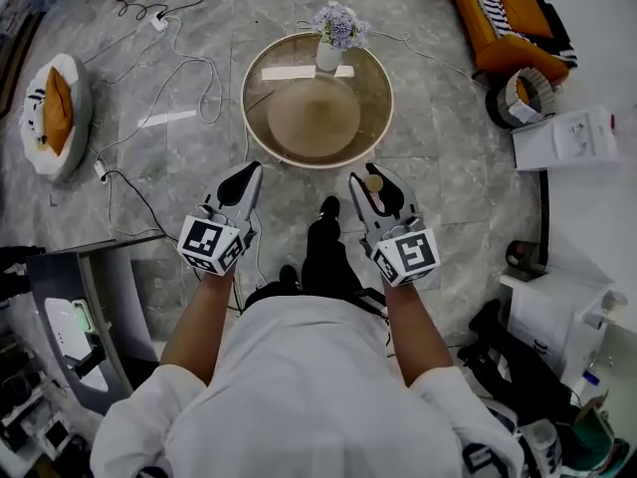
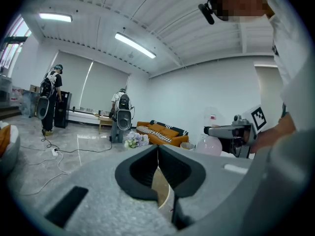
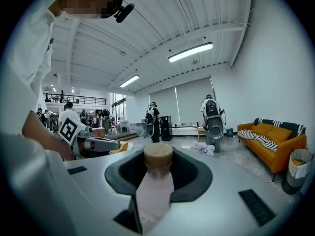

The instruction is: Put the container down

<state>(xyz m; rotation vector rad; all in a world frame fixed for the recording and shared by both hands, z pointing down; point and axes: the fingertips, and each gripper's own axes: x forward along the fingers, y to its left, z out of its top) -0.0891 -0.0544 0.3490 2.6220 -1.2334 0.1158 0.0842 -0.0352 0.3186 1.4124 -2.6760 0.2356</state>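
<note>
Landmark for all positions: the round glass table (image 1: 370, 88) on the marble floor.

1. Right gripper (image 1: 374, 181): held above the floor on the person's side of the table, just short of its near rim, jaws pointing toward it. In the right gripper view, the right gripper (image 3: 156, 177) has its jaws clamped on a pink bottle (image 3: 153, 191). The bottle lies along the jaws, and its wooden cap (image 3: 158, 156) points away from the camera. In the head view the cap (image 1: 373, 182) shows at the jaw tips.

2. Pink bottle: carried in the air, clear of the table and not touching it.

3. Left gripper (image 1: 243, 179): level with the right one, also on the person's side of the table and to the left of its near rim. In the left gripper view, the left gripper (image 2: 158, 167) has its jaws brought together to a thin slit. Nothing is held between them.

4. On the table: a white vase of lilac flowers (image 1: 336, 36) stands at the far edge.

5. Beyond the table, to its far right: an orange sofa (image 1: 508, 16).

6. Left of the table: loose cables (image 1: 169, 63) trail over the floor, and further left lies a round white cushion seat (image 1: 55, 113).
</note>
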